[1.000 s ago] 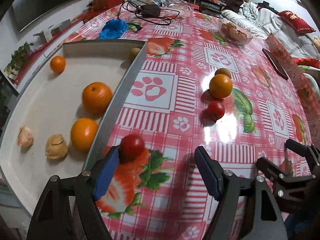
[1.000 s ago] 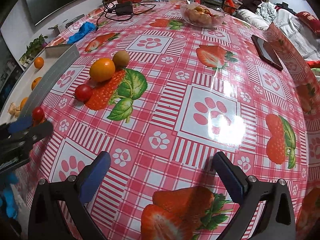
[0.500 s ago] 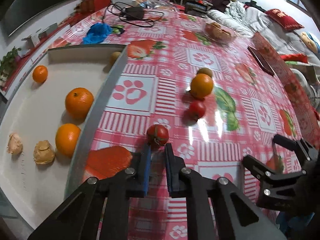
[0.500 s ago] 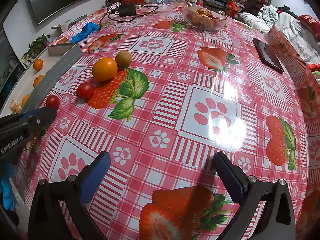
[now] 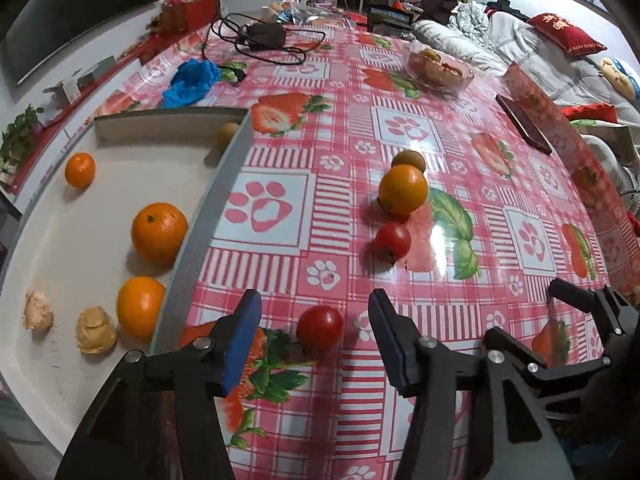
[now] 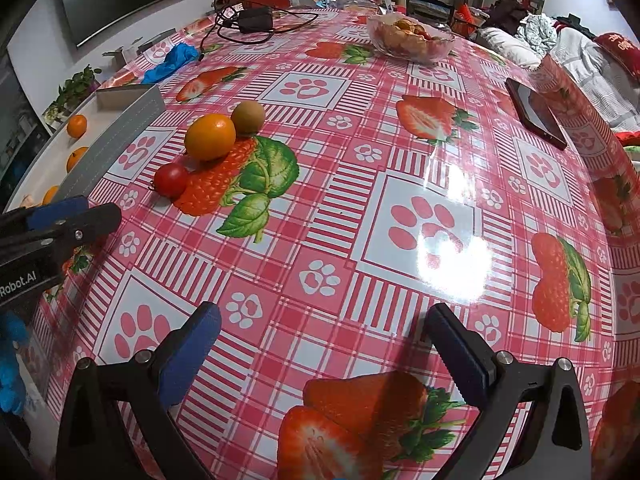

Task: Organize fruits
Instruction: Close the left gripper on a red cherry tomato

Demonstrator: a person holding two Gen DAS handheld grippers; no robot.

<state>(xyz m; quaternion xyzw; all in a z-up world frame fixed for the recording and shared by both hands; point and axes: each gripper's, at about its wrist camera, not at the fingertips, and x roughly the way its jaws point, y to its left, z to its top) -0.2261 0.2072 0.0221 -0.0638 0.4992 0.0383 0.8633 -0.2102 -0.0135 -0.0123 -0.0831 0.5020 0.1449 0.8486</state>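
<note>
Resting between the spread pads of the left claw, a small red tomato is seen on the worktop, touched by neither pad; the jaws have just been opening. Just left of it, the grey wall of a white tray is found, and inside the tray two pale lumps, two large oranges and, farther back, a smaller orange are laid out. A round brownish fruit sits in the tray's far right corner. Beyond the claw, to the right, a second tomato is placed near an orange fruit, with a brown fruit touching it just behind. The right claw is held spread above the bare checked cloth, with nothing between its pads. At the far end a blue rag, a black cable with adapter, a glass bowl of food and a dark phone are visible.
</note>
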